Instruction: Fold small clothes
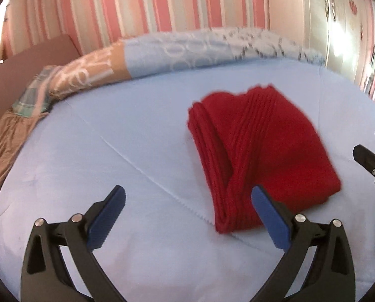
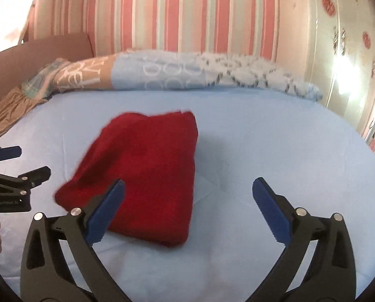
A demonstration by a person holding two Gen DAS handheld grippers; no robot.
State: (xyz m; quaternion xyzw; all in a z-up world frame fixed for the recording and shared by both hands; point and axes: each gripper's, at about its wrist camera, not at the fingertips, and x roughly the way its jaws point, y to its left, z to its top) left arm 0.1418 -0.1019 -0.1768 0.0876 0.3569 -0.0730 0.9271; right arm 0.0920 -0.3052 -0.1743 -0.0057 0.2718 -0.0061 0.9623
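Note:
A red knit garment (image 1: 262, 156) lies folded into a thick rectangle on the light blue bed sheet (image 1: 86, 151), its stacked ribbed edges facing left in the left wrist view. My left gripper (image 1: 188, 191) is open and holds nothing. Its right finger (image 1: 267, 214) overlaps the garment's near corner, apart from the cloth. In the right wrist view the garment (image 2: 147, 156) lies left of centre. My right gripper (image 2: 188, 183) is open and empty, its left finger (image 2: 107, 209) over the near edge. Each gripper shows at the other view's edge: the right (image 1: 368, 142), the left (image 2: 29, 162).
A rolled blue and tan patterned quilt (image 1: 187, 52) runs along the bed's far side against a pink striped wall. A brown headboard (image 1: 24, 75) and brown pillow sit at the far left. A white wardrobe (image 2: 338, 50) stands on the right.

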